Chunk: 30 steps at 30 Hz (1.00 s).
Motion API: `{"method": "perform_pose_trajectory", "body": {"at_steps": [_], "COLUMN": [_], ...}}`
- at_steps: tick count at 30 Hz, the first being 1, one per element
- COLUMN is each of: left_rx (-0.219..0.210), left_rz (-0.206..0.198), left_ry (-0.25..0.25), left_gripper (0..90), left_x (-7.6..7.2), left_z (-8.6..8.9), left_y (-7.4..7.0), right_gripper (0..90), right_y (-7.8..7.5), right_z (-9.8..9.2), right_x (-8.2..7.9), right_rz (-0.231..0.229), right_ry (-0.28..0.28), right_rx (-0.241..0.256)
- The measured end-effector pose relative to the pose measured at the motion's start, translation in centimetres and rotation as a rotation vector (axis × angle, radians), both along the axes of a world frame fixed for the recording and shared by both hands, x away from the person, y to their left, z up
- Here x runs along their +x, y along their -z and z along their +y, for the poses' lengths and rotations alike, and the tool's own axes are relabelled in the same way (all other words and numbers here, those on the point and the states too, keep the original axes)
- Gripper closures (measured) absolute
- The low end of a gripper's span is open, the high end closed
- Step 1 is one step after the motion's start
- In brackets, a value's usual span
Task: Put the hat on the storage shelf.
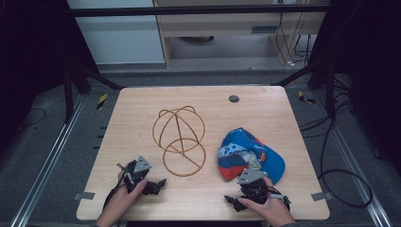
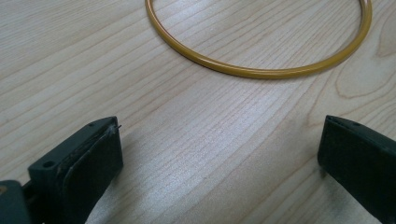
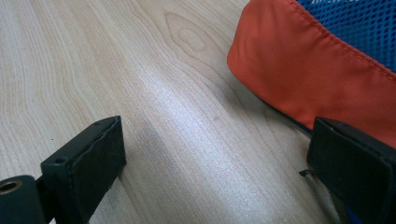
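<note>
Two things share the light wooden table (image 1: pixel 142 198): a blue mesh cap with an orange brim (image 1: pixel 250 153) on the person's right, and a golden wire hat stand made of joined rings (image 1: pixel 179 139) near the middle. The cap lies crumpled on its side, close beside the stand's round base ring but apart from it. In the right gripper view the orange brim (image 3: pixel 317 70) rests flat on the wood with blue mesh above it, just ahead of one jaw.

The right gripper (image 1: pixel 230 200) sits at the near edge of the table, right in front of the cap, its jaws spread wide with nothing between them; one jaw looks close to the brim, though I cannot tell whether it touches. The left gripper (image 1: pixel 162 182) rests low on the table near the stand, jaws likewise spread and empty, and the left gripper view shows the base ring (image 2: pixel 261 72) a little ahead of them.

This reads as the start of the work: both tools are in position and nothing is grasped yet. The likely aim is setting the cap on the stand. The next move calls for the right gripper to slide a jaw under the brim and pinch the fabric, while the left closes on the base ring to steady the light wire frame.
</note>
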<state>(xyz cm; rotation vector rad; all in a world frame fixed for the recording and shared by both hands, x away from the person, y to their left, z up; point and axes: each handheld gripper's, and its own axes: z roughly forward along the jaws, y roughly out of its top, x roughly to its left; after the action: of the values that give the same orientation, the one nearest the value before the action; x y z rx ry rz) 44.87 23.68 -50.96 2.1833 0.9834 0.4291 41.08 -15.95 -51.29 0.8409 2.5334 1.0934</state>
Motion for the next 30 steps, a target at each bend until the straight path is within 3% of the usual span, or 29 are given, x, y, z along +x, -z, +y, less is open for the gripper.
{"method": "perform_pose_trajectory", "body": {"at_steps": [13,15,16,19,20,22,28,30], "left_rx": [-0.001,-0.002,0.000,0.001,0.000,0.000,0.000,0.000], "left_rz": [-0.001,-0.001,-0.001,-0.001,0.000,0.000,-0.001,-0.001], "left_ry": [-0.001,-0.001,-0.002,-0.003,-0.002,-0.002,-0.003,-0.003], "left_gripper": [0.0,0.0,0.0,0.0,0.0,0.0,0.0,0.0], "left_x": [0.0,0.0,0.0,0.0,0.0,0.0,-0.1,-0.1], "left_z": [0.0,0.0,0.0,0.0,0.0,0.0,0.0,0.0], "left_y": [0.0,0.0,0.0,0.0,0.0,0.0,0.0,0.0], "right_gripper": [5.1,6.3,13.0,13.8,13.4,11.9,9.8,11.0], "right_y": [0.0,-0.1,-0.3,-0.6,-1.2,-2.0,-4.6,-5.3], "right_z": [0.0,0.0,-0.2,-0.6,-0.9,-1.2,-2.7,-3.3], "right_x": [0.0,0.1,0.1,0.0,-0.2,-0.7,-1.0,-0.7], "right_rz": [0.002,0.004,0.008,-0.005,-0.011,-0.010,-0.063,-0.088], "right_ry": [0.002,-0.001,0.010,0.024,0.030,0.025,0.080,0.112], "right_rx": [-0.002,-0.005,-0.010,0.002,0.040,0.046,0.016,-0.026]}}
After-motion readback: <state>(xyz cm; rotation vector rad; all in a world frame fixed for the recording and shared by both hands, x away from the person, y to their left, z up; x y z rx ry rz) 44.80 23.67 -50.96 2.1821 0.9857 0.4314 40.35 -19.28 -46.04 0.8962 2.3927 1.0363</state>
